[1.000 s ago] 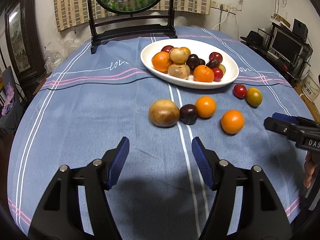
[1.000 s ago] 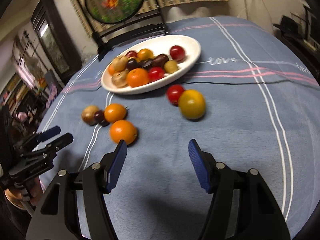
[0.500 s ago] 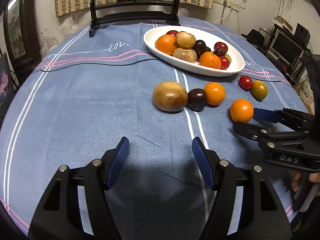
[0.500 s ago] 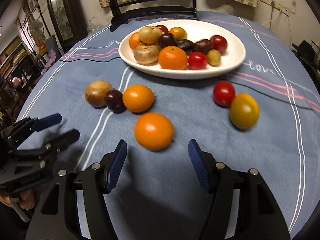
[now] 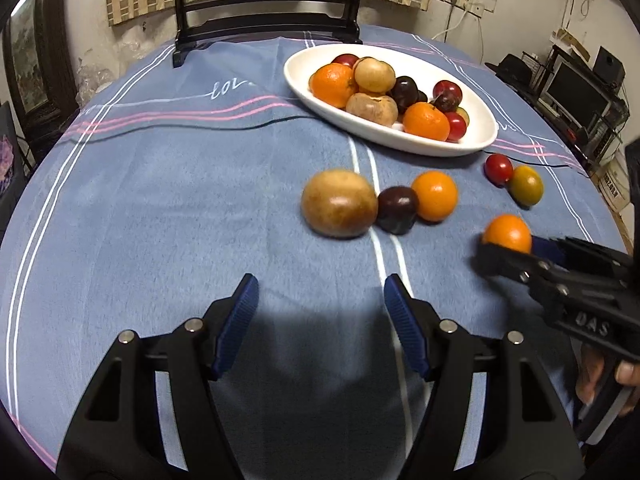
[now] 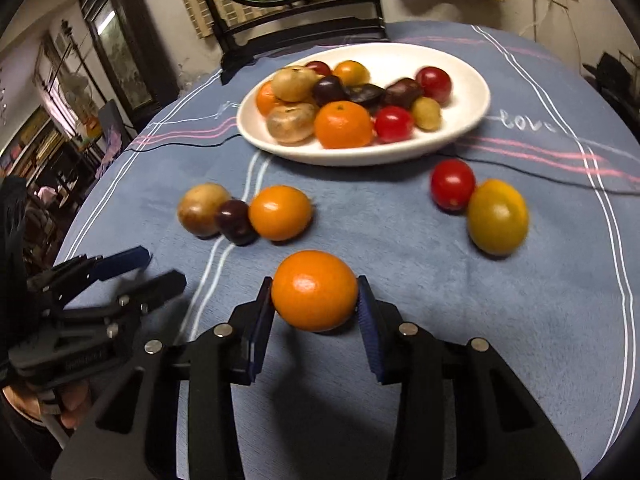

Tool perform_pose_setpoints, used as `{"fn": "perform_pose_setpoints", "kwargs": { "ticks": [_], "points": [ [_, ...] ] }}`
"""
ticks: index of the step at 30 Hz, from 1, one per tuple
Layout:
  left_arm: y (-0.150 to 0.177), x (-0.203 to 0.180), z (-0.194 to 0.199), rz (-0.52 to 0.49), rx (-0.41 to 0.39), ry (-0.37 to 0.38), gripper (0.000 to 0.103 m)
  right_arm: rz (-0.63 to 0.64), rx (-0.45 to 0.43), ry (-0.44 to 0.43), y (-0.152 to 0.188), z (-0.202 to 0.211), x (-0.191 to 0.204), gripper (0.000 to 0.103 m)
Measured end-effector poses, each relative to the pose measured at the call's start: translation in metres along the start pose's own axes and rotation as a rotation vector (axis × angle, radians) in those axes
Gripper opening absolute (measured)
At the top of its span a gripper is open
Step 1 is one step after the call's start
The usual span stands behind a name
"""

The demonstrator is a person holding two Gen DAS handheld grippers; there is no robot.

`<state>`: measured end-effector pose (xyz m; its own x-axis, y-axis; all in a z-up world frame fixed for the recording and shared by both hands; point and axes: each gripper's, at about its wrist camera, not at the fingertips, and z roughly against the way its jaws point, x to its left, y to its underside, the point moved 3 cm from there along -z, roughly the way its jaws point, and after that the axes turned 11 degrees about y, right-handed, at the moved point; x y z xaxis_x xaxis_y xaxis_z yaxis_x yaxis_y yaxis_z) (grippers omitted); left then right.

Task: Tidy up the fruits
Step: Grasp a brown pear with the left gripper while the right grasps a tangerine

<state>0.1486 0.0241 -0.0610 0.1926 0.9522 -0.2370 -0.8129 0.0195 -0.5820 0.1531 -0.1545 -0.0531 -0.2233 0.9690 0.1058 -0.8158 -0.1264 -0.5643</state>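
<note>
A white oval plate [image 5: 480,136] [image 6: 472,120] at the back of the blue cloth holds several fruits. Loose on the cloth lie a brown round fruit [image 5: 339,203] [image 6: 202,209], a dark plum [image 5: 397,210] [image 6: 234,221], an orange [image 5: 435,196] [image 6: 280,212], a red tomato [image 5: 498,169] [image 6: 452,184] and a yellow-green fruit [image 5: 526,185] [image 6: 497,216]. A second orange [image 6: 314,290] [image 5: 507,234] sits between the pads of my right gripper [image 6: 316,300] [image 5: 514,251], whose jaws are closing and touch both its sides. My left gripper [image 5: 318,296] [image 6: 158,268] stands open over bare cloth, short of the brown fruit.
A dark wooden stand [image 5: 268,36] with a round painted screen rises behind the plate. Shelves with a monitor [image 5: 576,92] stand past the table's right edge. A hand [image 5: 608,380] holds the right gripper's handle.
My right gripper came forward over the near orange and its jaws narrowed onto it. The left gripper drew slightly closer to the loose fruits, jaws unchanged.
</note>
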Motion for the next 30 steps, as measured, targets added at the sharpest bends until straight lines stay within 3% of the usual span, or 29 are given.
{"fn": "perform_pose_setpoints", "kwargs": {
  "ticks": [4, 6, 15, 20, 24, 30],
  "points": [
    [-0.012, -0.002, -0.011, -0.018, 0.011, -0.026, 0.067, -0.005, -0.015, -0.006, 0.002, 0.009, -0.006, 0.041],
    [-0.016, 0.002, -0.020, 0.007, 0.032, -0.030, 0.060, -0.003, -0.013, -0.008, 0.004, 0.011, -0.009, 0.041],
    [-0.034, -0.005, -0.034, -0.050, 0.043, -0.065, 0.059, 0.004, -0.013, -0.024, 0.007, 0.012, -0.010, 0.041],
    [-0.040, -0.001, -0.039, -0.027, 0.035, -0.045, 0.056, -0.001, -0.004, -0.020, 0.008, 0.011, -0.012, 0.041],
    [-0.042, -0.002, -0.038, -0.031, 0.017, -0.033, 0.045, -0.004, -0.002, -0.017, 0.009, 0.010, -0.013, 0.041],
    [-0.038, 0.002, -0.026, 0.014, 0.005, -0.013, 0.044, -0.011, -0.009, -0.010, 0.010, 0.015, -0.015, 0.041]
  ]
}}
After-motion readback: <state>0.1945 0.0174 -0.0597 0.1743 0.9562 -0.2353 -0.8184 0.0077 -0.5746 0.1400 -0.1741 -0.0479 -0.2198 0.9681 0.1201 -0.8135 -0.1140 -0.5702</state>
